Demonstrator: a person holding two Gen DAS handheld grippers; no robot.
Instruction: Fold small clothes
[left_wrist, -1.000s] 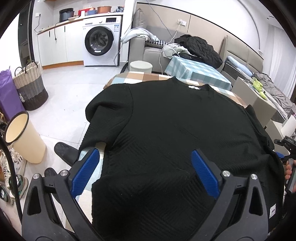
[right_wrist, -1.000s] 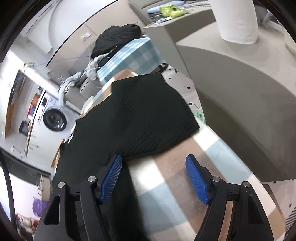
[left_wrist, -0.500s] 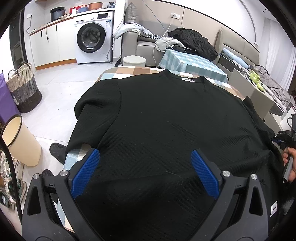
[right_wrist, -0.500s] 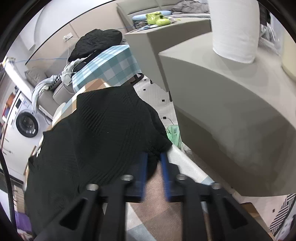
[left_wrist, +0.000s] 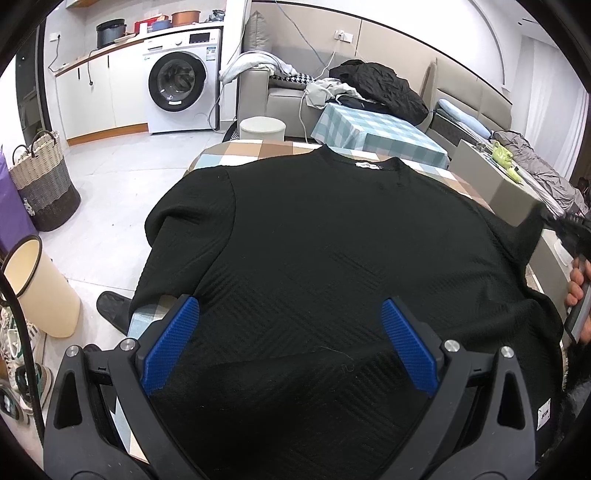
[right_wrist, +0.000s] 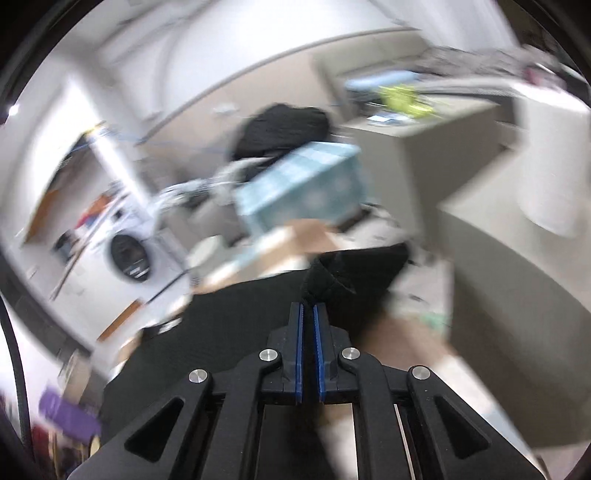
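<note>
Landmark: black top (left_wrist: 317, 266), spread flat, neck away, on the checked table (left_wrist: 236, 153). Left of the top: bin (left_wrist: 40, 288), slipper, then basket (left_wrist: 44, 181) on open floor, so plenty of room off the left sleeve, which hangs over the table edge. Left gripper (left_wrist: 291, 343) hovers over the hem, blue pads wide apart, nothing between them; no change from a second ago. Right gripper (right_wrist: 308, 314): a second ago its jaws stood open beside the right sleeve (right_wrist: 354, 273); now they are together, pinching the sleeve's edge, and the sleeve rises off the table. The right view is blurred by motion. Reading: first fold begun, sleeve to go inward across the body. Right of the top, a grey cabinet (left_wrist: 517, 192) stands close, so little room there; the lift should travel inward.
</note>
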